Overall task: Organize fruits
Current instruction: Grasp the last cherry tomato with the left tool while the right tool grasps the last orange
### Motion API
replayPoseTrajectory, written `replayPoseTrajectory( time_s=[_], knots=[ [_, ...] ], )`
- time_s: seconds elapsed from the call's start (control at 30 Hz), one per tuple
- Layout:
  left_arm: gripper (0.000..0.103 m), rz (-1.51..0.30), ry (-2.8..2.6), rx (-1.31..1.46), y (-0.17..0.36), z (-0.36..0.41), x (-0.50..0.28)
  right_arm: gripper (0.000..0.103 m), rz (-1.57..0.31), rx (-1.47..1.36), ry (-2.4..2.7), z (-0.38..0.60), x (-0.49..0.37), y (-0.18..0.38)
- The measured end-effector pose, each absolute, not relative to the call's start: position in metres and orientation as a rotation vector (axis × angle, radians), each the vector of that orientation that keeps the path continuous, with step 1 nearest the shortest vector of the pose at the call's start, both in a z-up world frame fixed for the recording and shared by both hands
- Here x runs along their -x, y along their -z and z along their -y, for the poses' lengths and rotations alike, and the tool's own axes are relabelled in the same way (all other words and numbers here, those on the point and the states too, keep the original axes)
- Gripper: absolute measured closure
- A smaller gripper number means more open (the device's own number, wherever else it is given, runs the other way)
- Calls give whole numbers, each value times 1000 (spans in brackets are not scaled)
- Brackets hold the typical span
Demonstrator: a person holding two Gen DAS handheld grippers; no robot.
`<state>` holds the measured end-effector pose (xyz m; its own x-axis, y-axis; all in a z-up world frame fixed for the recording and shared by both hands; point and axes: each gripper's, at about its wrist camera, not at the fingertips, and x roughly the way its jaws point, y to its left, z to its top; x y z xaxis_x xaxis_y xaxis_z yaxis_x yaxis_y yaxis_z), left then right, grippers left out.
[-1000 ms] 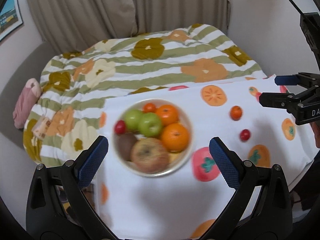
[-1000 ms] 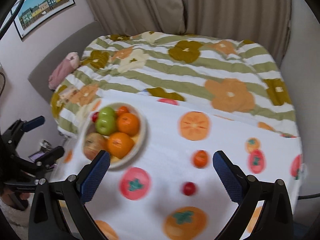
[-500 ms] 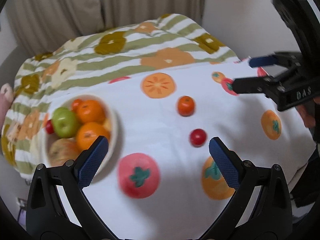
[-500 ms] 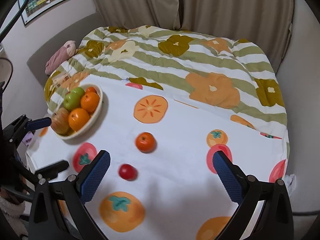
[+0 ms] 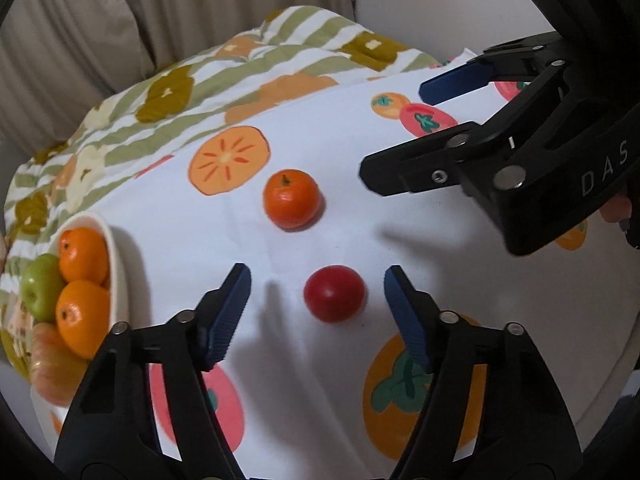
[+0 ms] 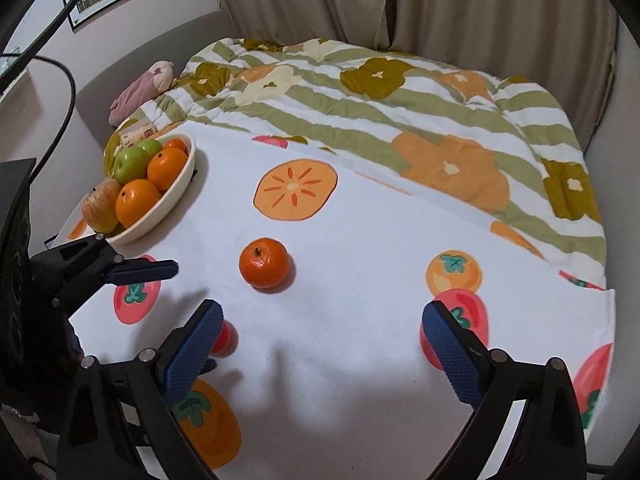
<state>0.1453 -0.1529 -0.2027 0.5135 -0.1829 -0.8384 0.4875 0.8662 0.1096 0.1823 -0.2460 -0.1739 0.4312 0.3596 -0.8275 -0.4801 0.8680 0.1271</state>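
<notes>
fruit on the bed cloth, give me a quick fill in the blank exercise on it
1. The small red fruit lies between the fingers of the ____ gripper.
2. The loose orange lies on the white printed cloth, ____ the bowl.
3. The two apples nearest the bowl's far rim are ____ in colour.

Missing words: left; outside; green

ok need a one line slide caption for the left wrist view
Left gripper closing around a small red fruit on the fruit-print cloth, pads not yet touching, loose orange just beyond.
</notes>
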Motion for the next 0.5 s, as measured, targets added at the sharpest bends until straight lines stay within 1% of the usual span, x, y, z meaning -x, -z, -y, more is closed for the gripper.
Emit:
replayPoseTrajectory(
  time_s=[0.03, 0.1, 0.13, 0.17, 0.2, 0.27, 0.33, 0.4, 0.47, 0.5],
  knots=[
    [38, -957, 416, -354, 205, 153, -146, 5, -1000, 131, -532, 246, -183, 176],
    [39, -974, 425, -353, 210, 155, -148, 5, -1003, 125, -542, 247, -184, 180],
    [42, -982, 429, -350, 213, 156, -148, 5, -1008, 121, -551, 247, -185, 182],
    [49, -988, 430, -351, 215, 156, -148, 5, -1012, 118, -557, 246, -186, 184],
    [51, -997, 434, -350, 217, 156, -148, 5, -1016, 117, -563, 246, -187, 185],
    [59, -999, 441, -333, 217, 155, -147, 12, -1024, 117, -581, 243, -188, 189],
    [65, -1003, 442, -326, 217, 155, -147, 17, -1034, 125, -599, 238, -190, 192],
    [65, -1010, 443, -321, 217, 154, -146, 20, -1036, 133, -617, 232, -191, 195],
    [65, -1016, 437, -319, 216, 153, -146, 26, -1043, 141, -634, 227, -193, 198],
    [65, -1019, 433, -319, 216, 151, -146, 27, -1046, 143, -641, 224, -193, 199]
  ],
)
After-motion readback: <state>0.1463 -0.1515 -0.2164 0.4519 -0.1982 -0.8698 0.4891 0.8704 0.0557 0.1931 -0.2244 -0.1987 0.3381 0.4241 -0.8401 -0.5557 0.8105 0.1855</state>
